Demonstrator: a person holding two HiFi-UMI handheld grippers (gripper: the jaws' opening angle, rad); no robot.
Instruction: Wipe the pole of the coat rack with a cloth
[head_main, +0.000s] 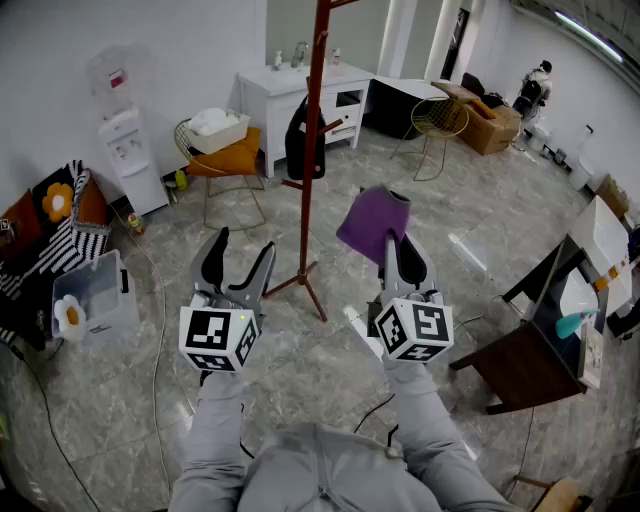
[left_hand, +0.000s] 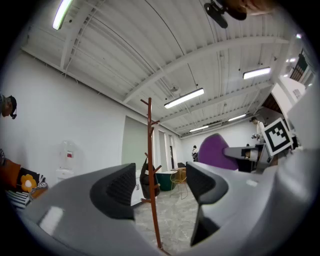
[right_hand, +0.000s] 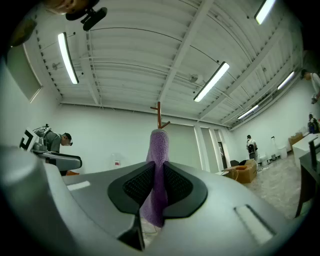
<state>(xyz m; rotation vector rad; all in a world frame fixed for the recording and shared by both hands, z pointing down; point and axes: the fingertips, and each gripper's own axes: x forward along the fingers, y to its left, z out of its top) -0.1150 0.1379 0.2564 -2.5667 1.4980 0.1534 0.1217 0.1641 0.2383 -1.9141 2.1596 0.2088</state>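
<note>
Both arms reach forward from the body in grey sleeves, the left forearm and the right forearm roughly parallel, each hand hidden behind its gripper's marker cube. The left gripper points away toward the far side, its 2 jaws spread wide apart in a V with nothing between them; its own view confirms the open gap. The right gripper is held level with the left and well apart from it, also pointing far. Its 2 jaws are closed together, pinching a purple cloth that stands up beyond the tips and hangs a little below them.
</note>
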